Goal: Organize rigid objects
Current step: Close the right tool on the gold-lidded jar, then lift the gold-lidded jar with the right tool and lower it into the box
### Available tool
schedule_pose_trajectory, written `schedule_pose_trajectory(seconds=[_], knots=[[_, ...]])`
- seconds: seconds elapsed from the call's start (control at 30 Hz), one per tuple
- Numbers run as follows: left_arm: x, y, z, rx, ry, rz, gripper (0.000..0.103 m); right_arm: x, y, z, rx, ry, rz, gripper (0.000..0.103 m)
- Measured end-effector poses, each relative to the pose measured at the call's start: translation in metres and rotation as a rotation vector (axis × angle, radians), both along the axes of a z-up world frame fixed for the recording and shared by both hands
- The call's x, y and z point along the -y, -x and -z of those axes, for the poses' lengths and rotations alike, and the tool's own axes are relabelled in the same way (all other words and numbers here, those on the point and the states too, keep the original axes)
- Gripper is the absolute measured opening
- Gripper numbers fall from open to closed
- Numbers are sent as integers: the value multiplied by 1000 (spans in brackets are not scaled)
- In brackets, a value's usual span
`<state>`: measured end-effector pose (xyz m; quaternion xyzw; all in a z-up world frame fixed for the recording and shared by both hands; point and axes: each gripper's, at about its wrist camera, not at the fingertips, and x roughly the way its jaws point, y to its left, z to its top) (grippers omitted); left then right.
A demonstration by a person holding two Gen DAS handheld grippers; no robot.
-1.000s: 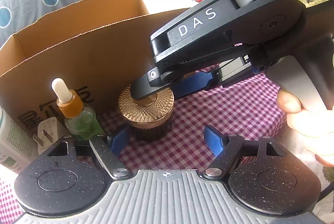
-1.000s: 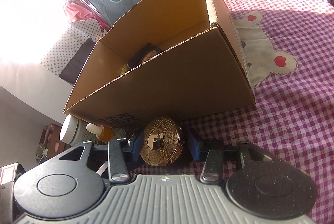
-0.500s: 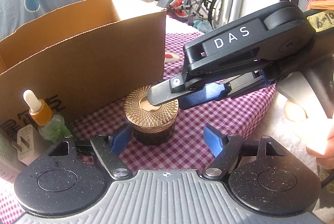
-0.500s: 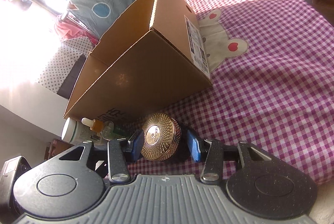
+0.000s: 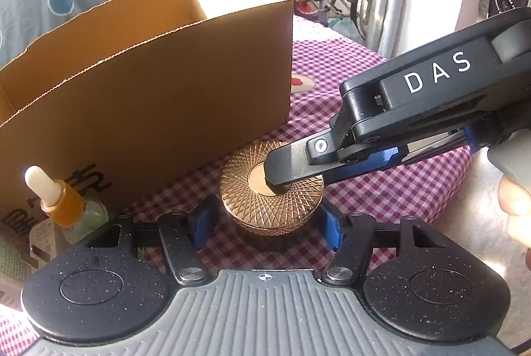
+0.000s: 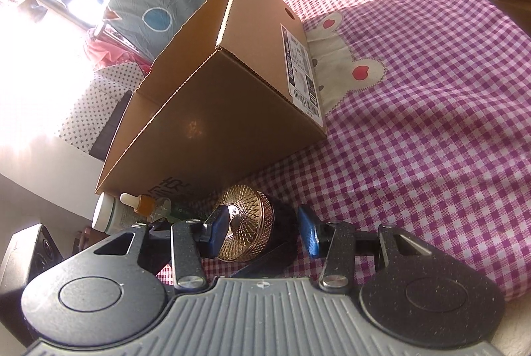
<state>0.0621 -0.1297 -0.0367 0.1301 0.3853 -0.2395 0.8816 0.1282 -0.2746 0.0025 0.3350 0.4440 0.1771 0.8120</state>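
A: Largest item?
B: Corrugated cardboard box (image 5: 149, 97), open-topped, on checked cloth (image 6: 415, 140).
A: Jar?
B: Round gold-lidded jar (image 5: 272, 190), lattice-embossed, beside the box.
A: Grippers?
B: Left gripper (image 5: 265, 225) just narrowed, pads flanking the jar, contact unclear. Right gripper (image 6: 262, 235) pinches it top-to-bottom.

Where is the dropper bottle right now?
In the left wrist view the dropper bottle stands upright at the lower left on the checked cloth, against the front wall of the cardboard box, left of the gold-lidded jar.
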Motion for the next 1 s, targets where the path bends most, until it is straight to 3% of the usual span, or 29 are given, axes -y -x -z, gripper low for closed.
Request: schedule_pose_trajectory(seconds=[0.17,0.57,0.87,1.0], knots=[[0,-2,2,3,18,1,58,-4,-4,4,3,-21,-9,49],[1,5,-4,18,22,-9,56,-8,1,-5,22,0,-8,50],[-8,25,-48,108,60,-18,56,-16,22,-58,133,18,-8,50],[-17,30,-86,207,50,-43,56,-26,17,-100,237,19,-43,50]])
